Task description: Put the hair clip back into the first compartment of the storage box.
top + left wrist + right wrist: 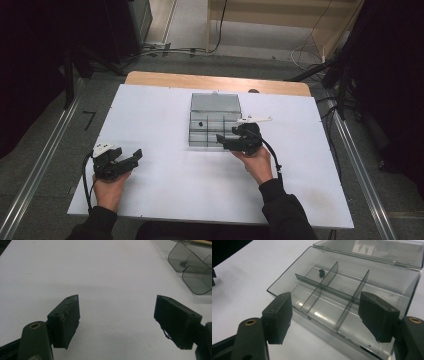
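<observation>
A clear compartment box [215,120] sits open toward the far middle of the white counter [165,190], its lid laid back on the far side. A small black part [321,272] lies in a far-left compartment. The right tool [229,141] hovers at the box's near right edge, jaws wide and empty. The left tool [134,157] rests near left, well apart from the box, jaws wide too.

Left claw [131,159] held low at the near left, jaws spread wide, nothing between them, forearm coming in from the bottom edge. Right claw [225,140] reached further forward, jaws also wide apart and empty, wrist angled left.
</observation>
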